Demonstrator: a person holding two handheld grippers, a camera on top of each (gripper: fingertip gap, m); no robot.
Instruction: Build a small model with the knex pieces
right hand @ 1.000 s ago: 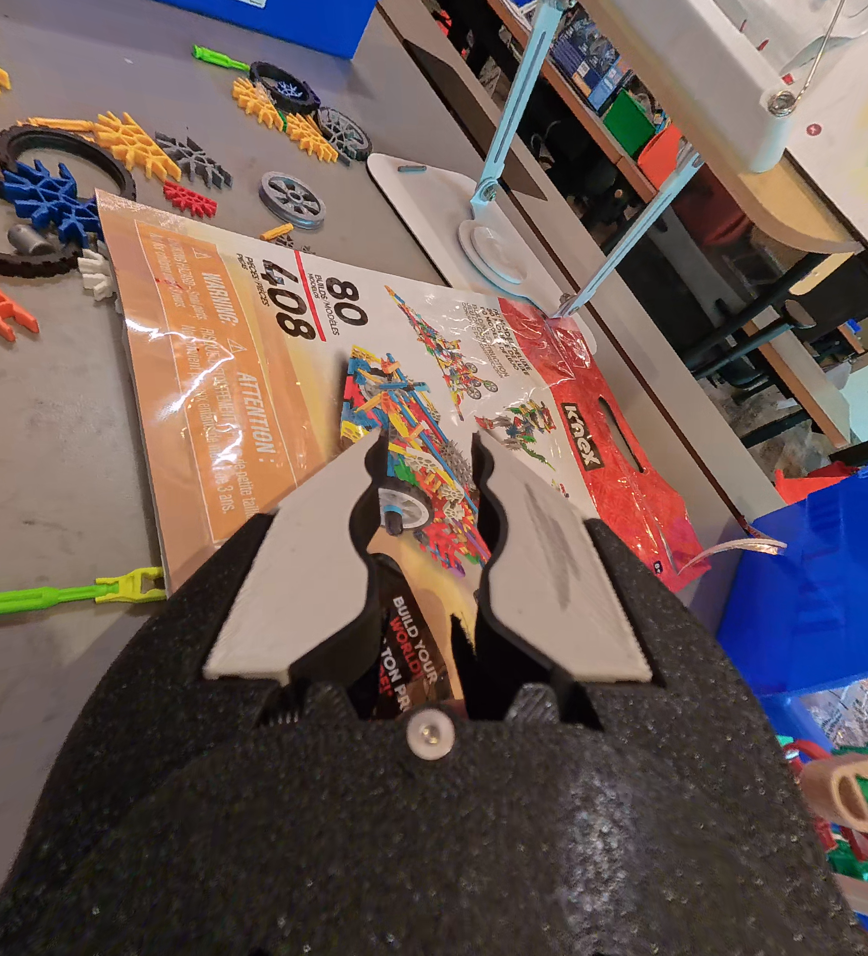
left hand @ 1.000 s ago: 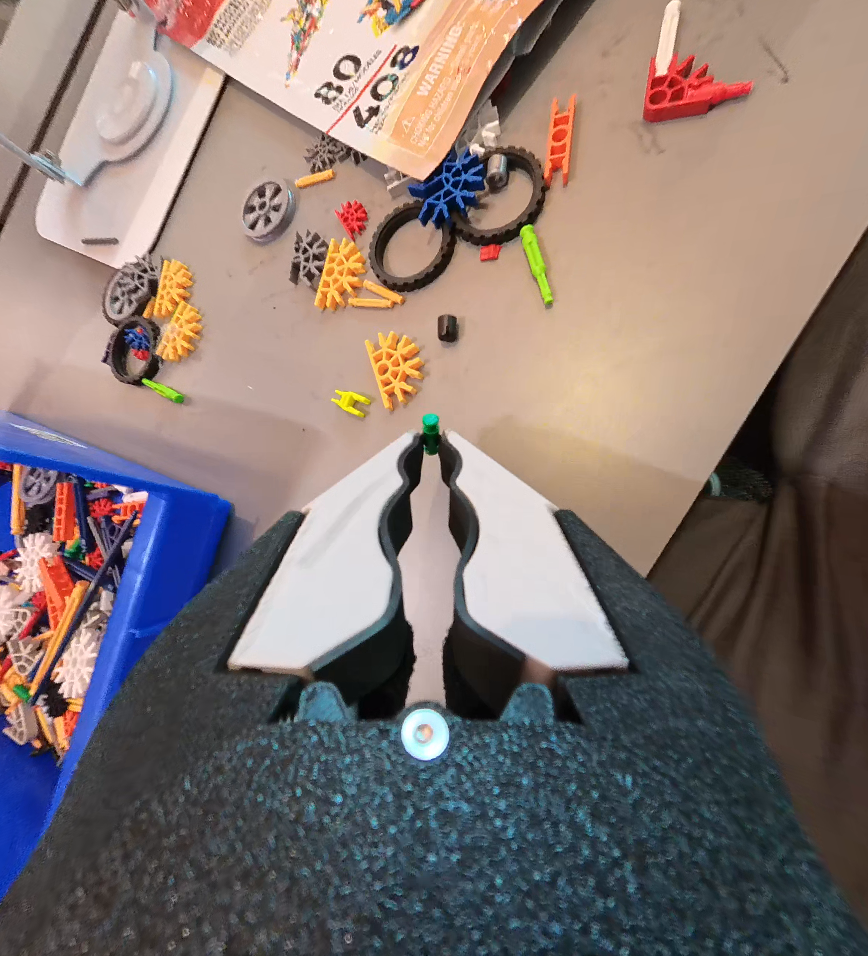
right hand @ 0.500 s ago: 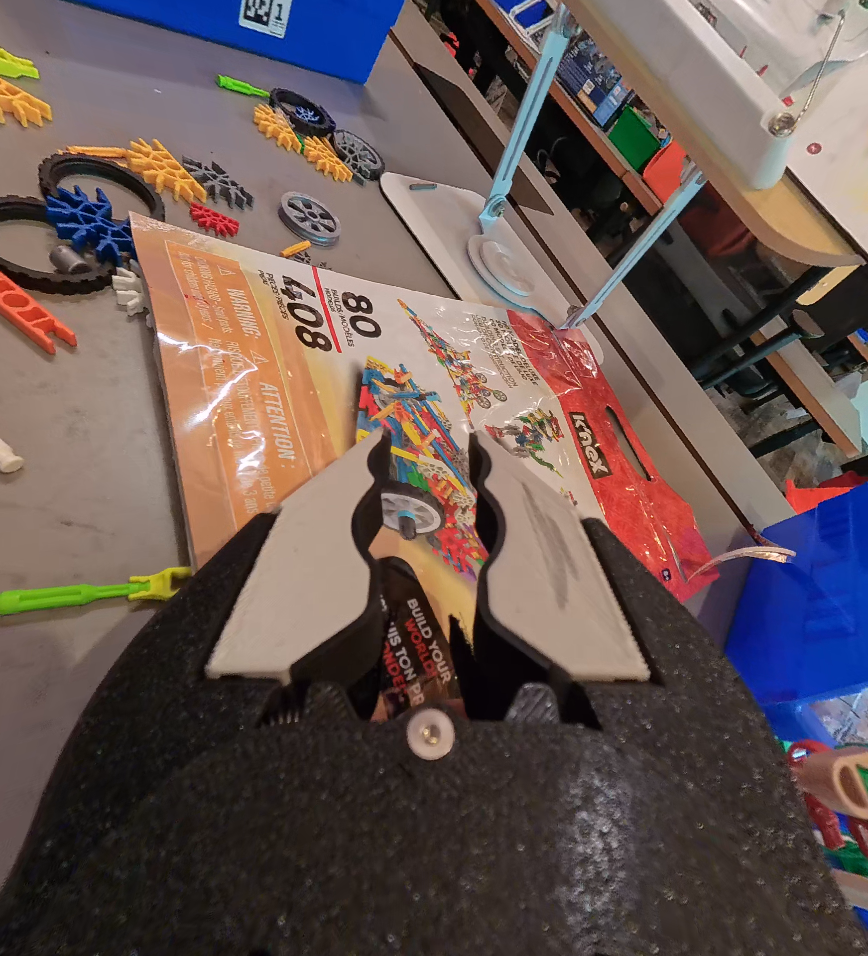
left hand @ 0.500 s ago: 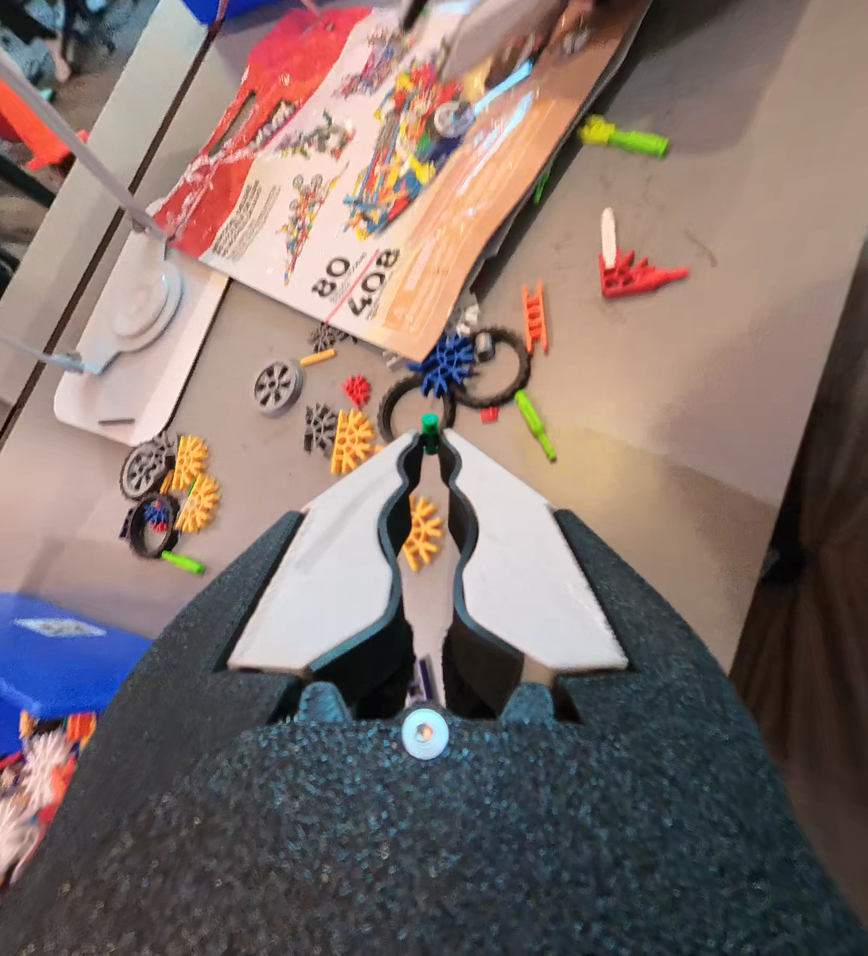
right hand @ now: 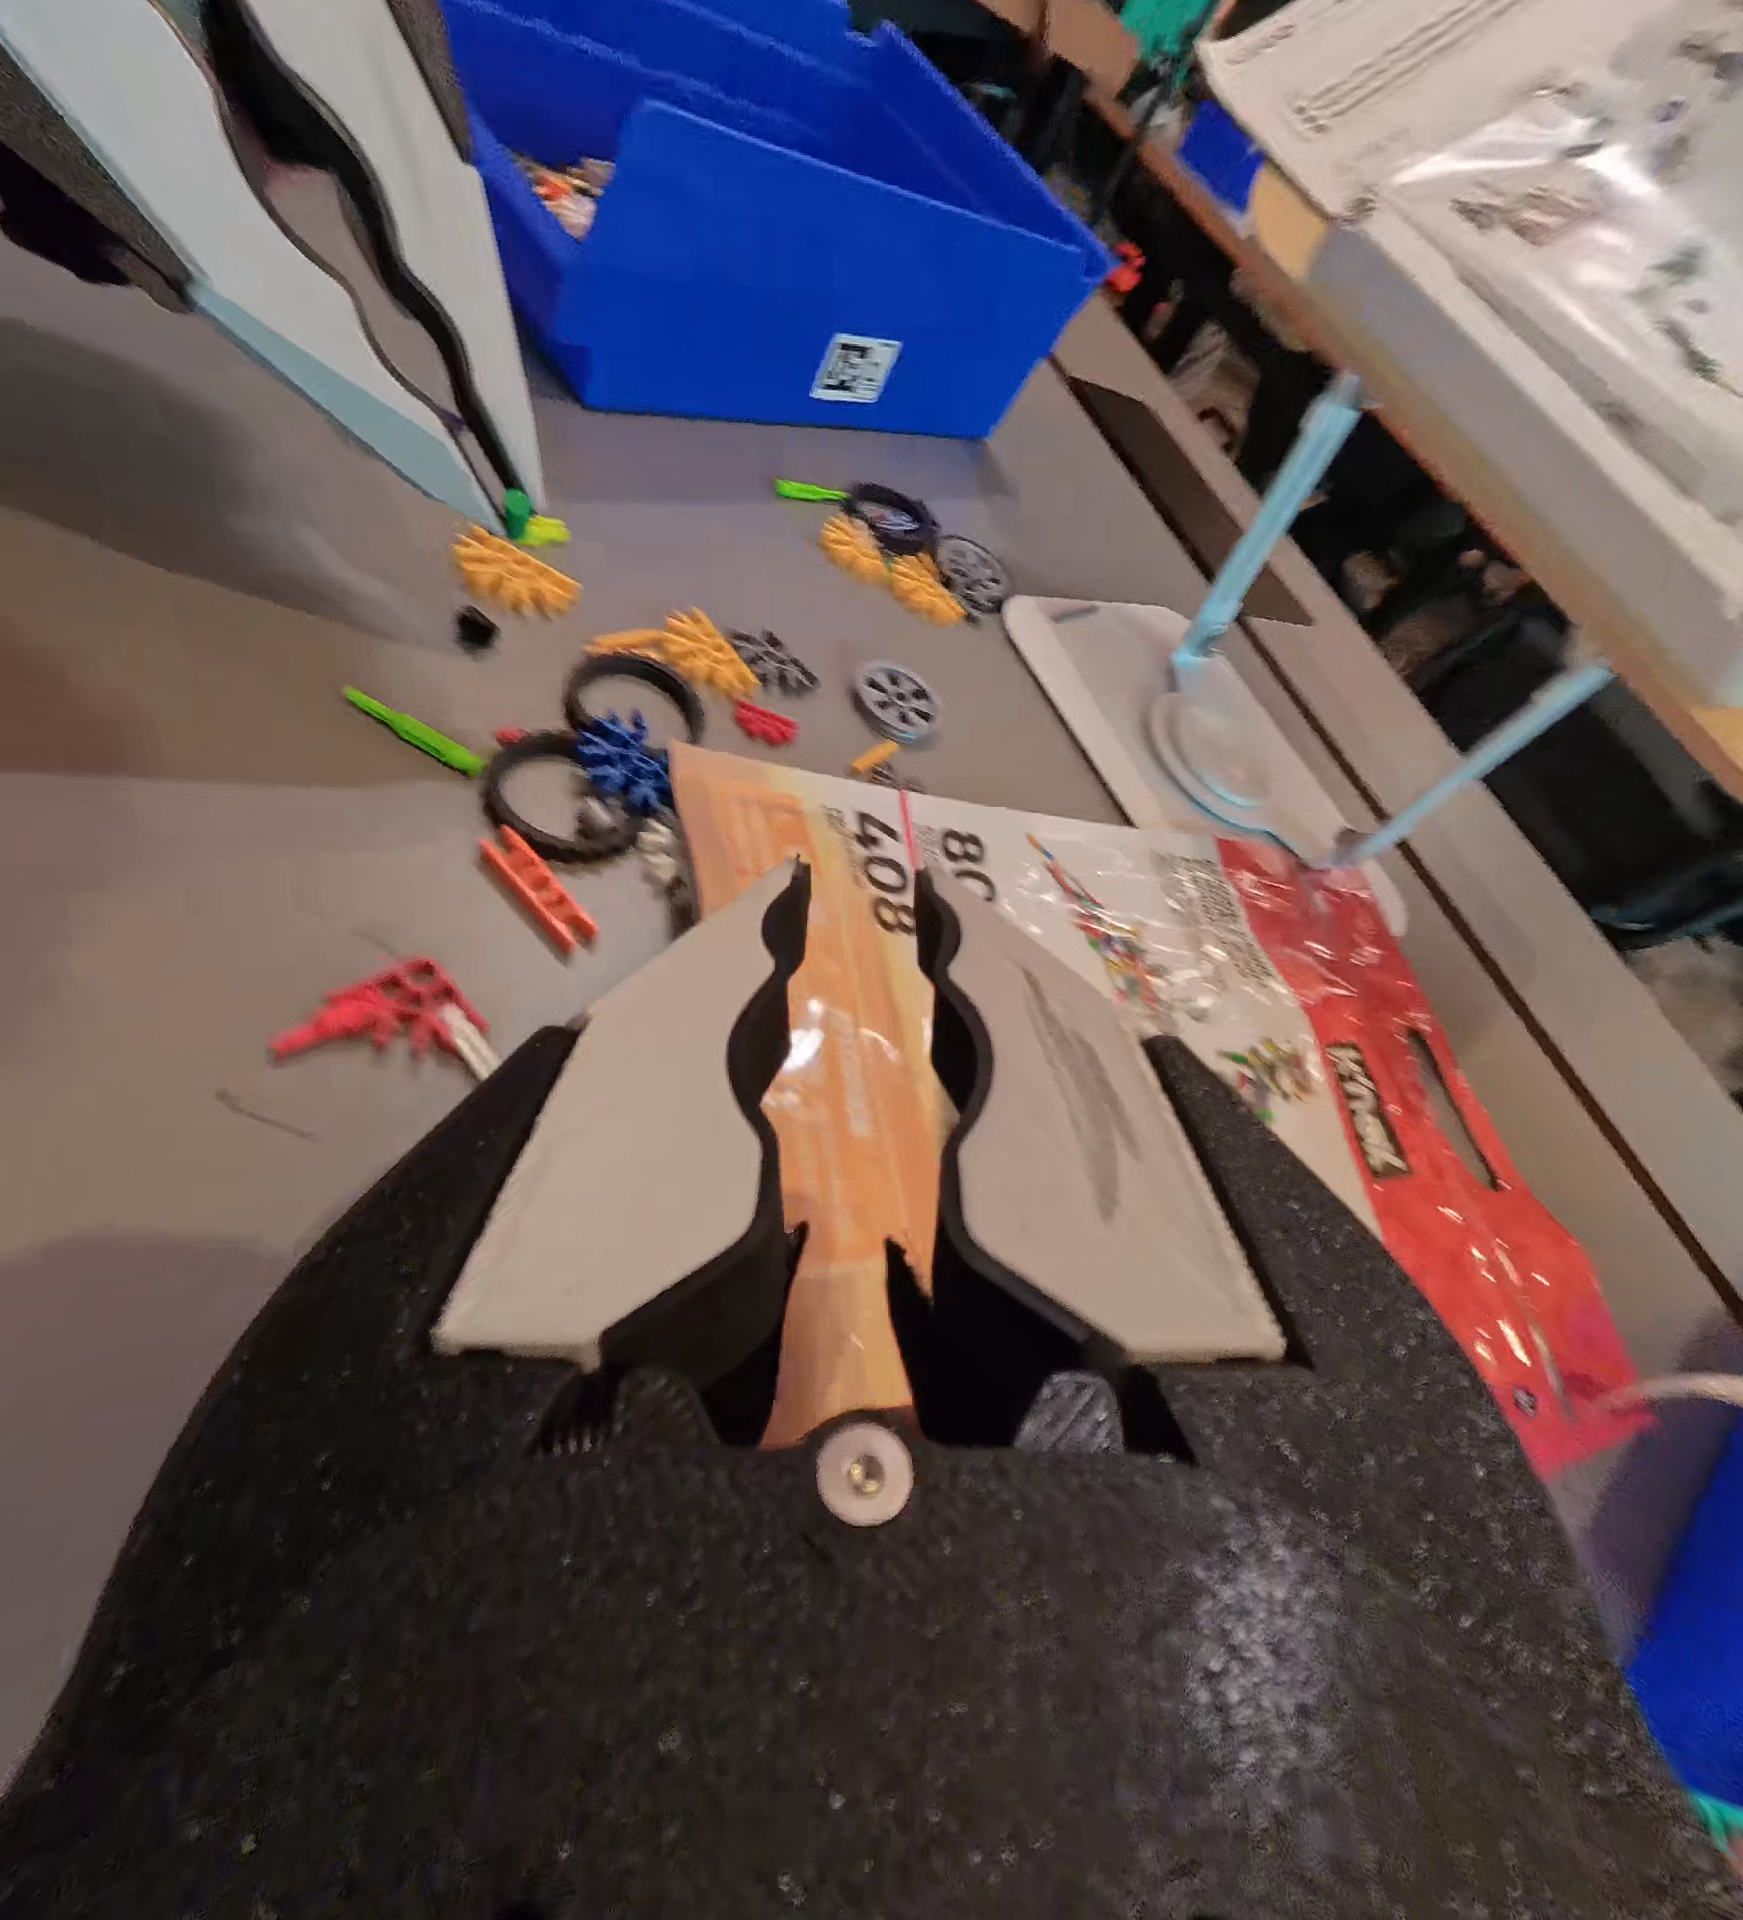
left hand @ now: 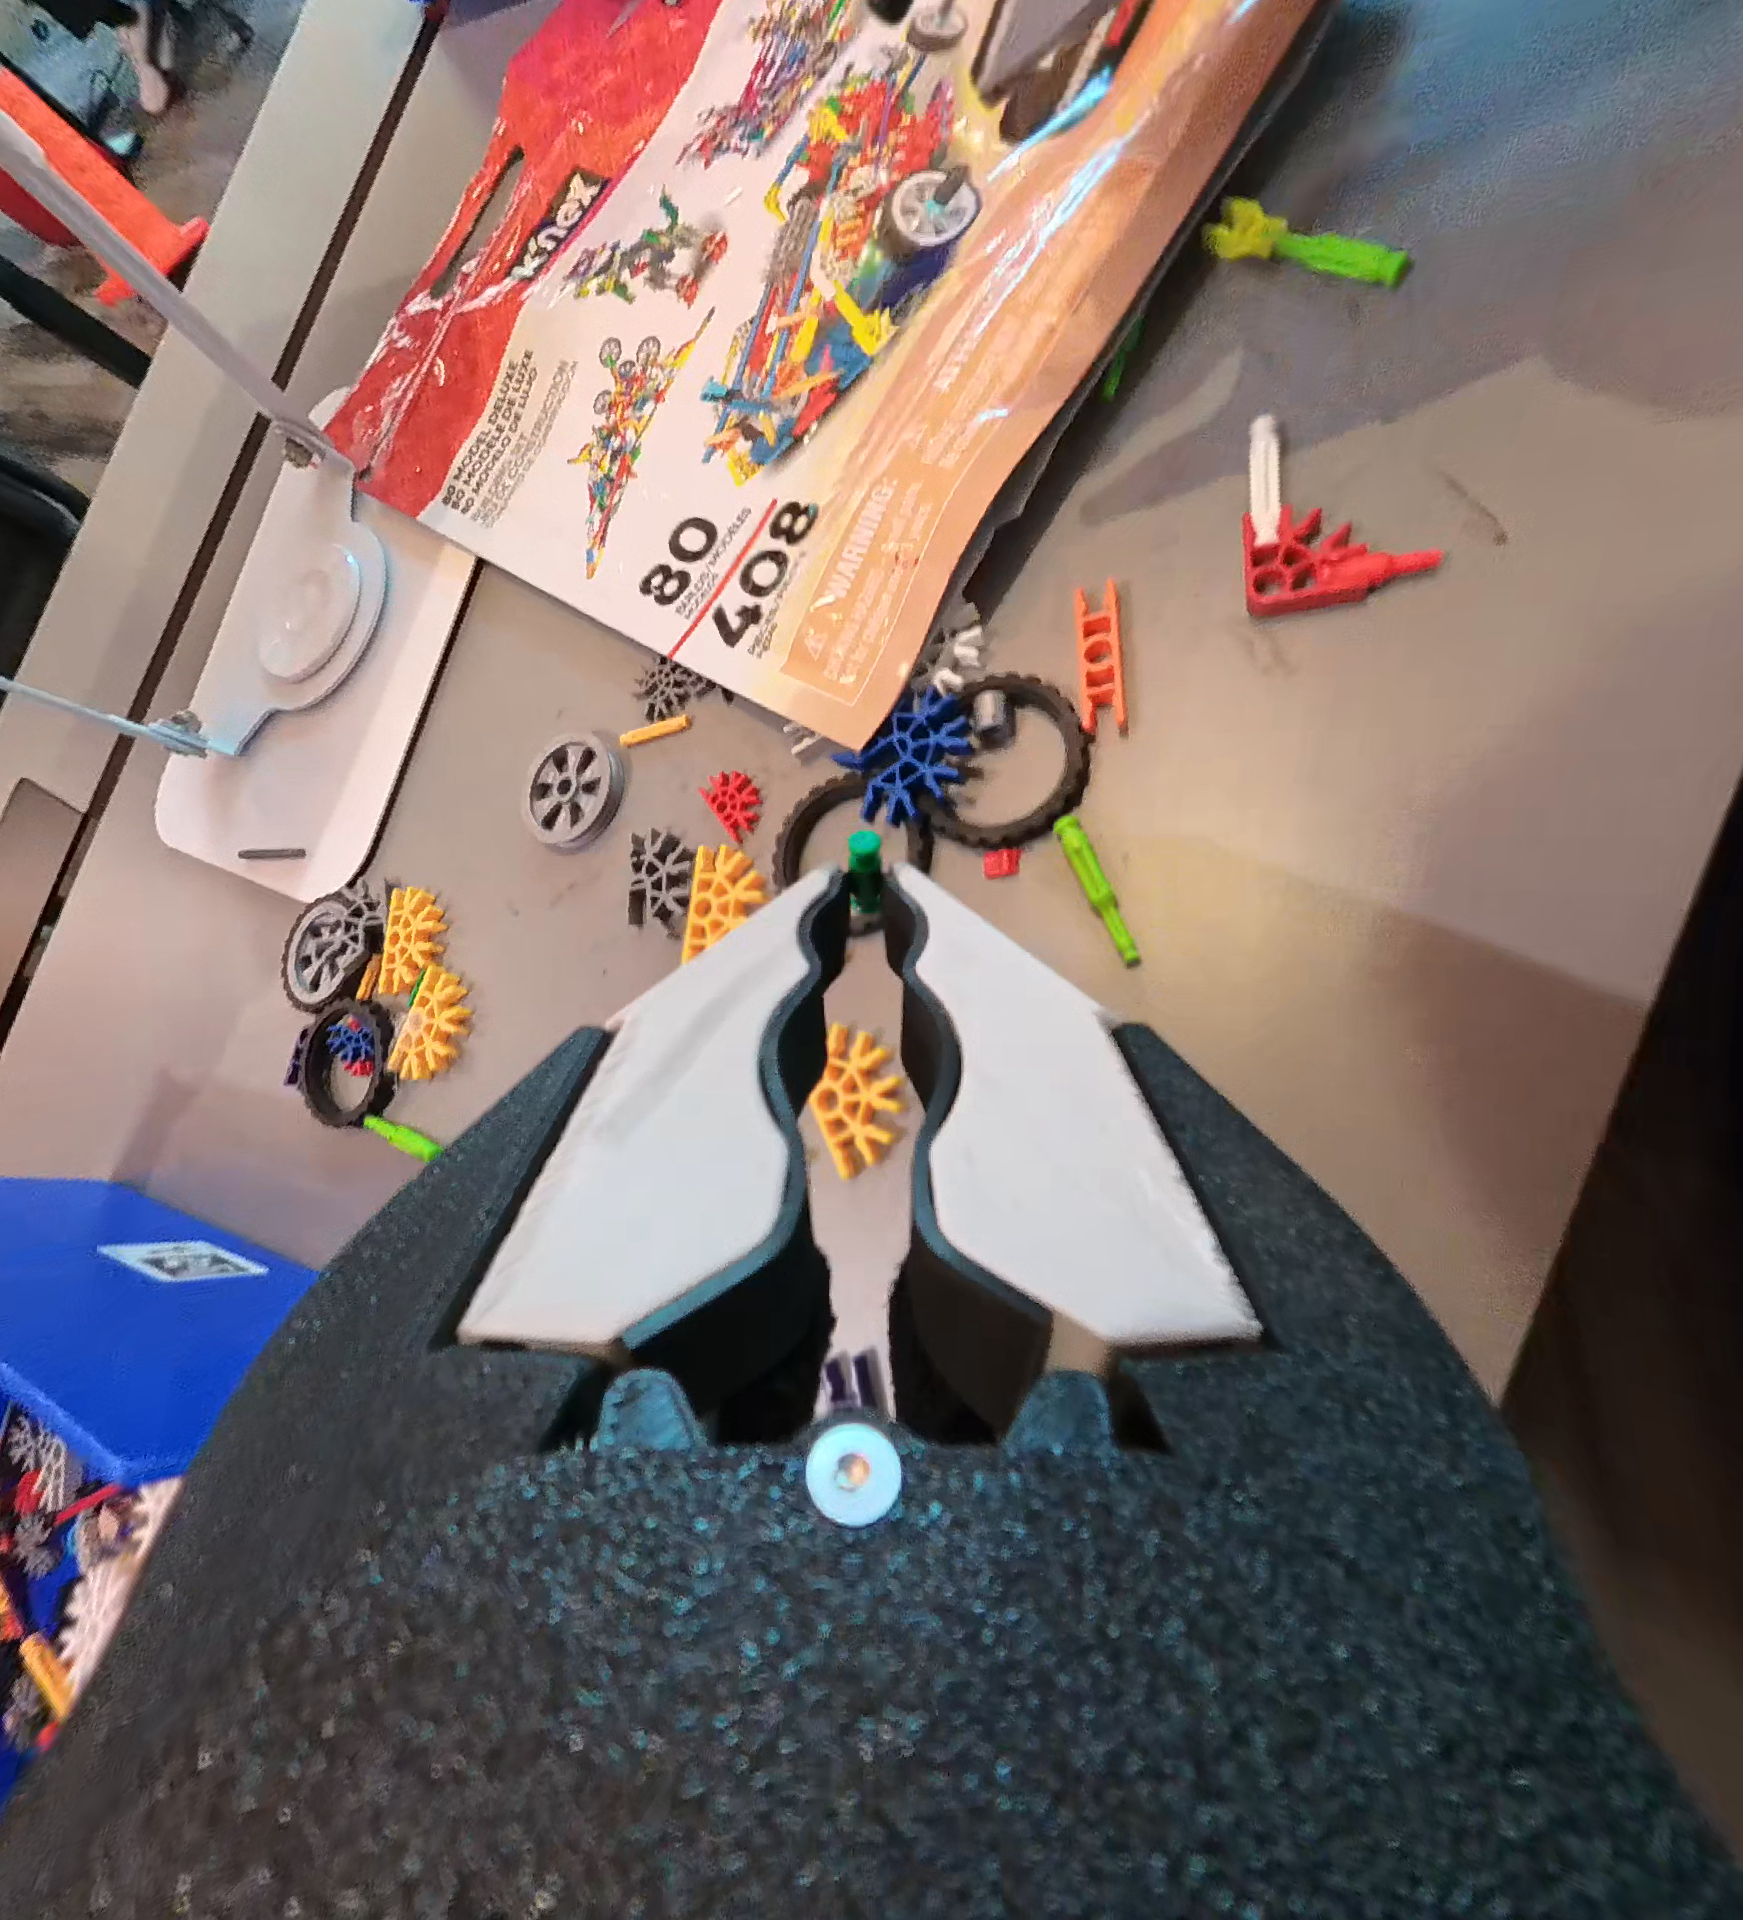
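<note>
My left gripper (left hand: 864,883) is shut on a small dark green rod (left hand: 863,860), which sticks out past the fingertips above the grey table (left hand: 1314,1039). A yellow fan connector (left hand: 851,1101) lies on the table below, seen between the fingers. The left gripper also shows in the right wrist view (right hand: 514,509), its tips low over another yellow connector (right hand: 514,571). My right gripper (right hand: 859,883) is open and empty, above the orange end of a printed plastic bag (right hand: 1210,935). The bag also shows in the left wrist view (left hand: 742,364).
Loose pieces lie between the grippers: black tyres (left hand: 1033,769), a blue connector (left hand: 914,748), a red connector (left hand: 1303,561), an orange ladder piece (left hand: 1099,655), light green rods (left hand: 1095,883), a grey wheel (left hand: 574,792). A blue bin (left hand: 67,1299) of parts stands left, a white lamp base (left hand: 306,665) behind. The tips of one gripper are about 15 cm away from the tips of the other. The orange ladder piece (left hand: 1099,655) lies around 9 cm away from my left fingertips. It turns up in the right wrist view (right hand: 541,891) as well.
My left gripper has risen and tilted back with the green rod still in it, away from the blue bin. My right gripper has swung from the bag's picture to its orange end.
</note>
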